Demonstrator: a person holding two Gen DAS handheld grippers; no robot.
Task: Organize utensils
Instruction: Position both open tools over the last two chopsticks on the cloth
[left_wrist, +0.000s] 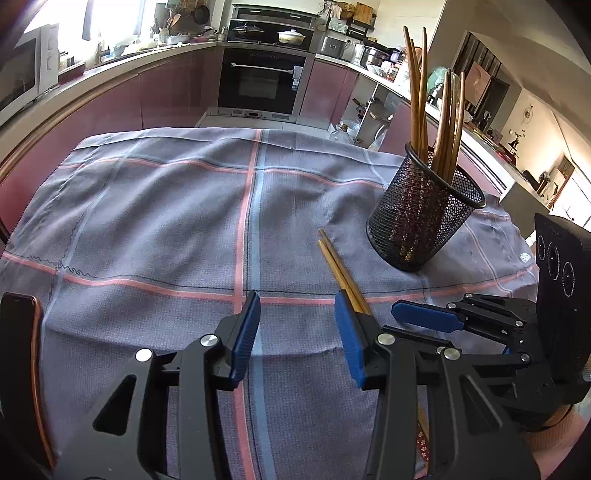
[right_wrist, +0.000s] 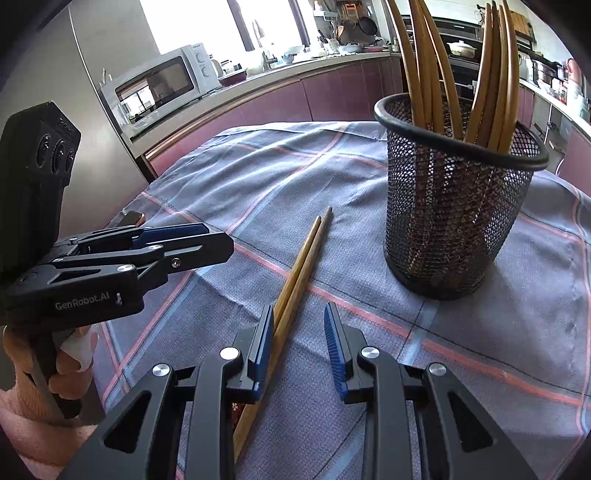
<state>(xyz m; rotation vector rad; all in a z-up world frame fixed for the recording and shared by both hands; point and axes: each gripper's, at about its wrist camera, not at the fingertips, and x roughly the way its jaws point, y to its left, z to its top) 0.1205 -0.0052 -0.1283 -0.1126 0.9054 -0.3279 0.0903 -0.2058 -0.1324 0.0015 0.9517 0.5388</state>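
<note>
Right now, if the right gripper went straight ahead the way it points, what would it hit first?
Most likely the plaid cloth itself. The right gripper is open and points over the pair of chopsticks by its left finger, with the mesh holder off to the right. Depth is hard to judge.

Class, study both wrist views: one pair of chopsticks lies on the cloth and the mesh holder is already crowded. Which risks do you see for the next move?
1. The loose chopsticks lie beside the right gripper's left finger, not between its open jaws; closing now may catch only one stick.
2. The mesh holder is crowded with leaning chopsticks; inserting more could nudge or tip it.
3. The left gripper is close by, so the two could collide.
</note>
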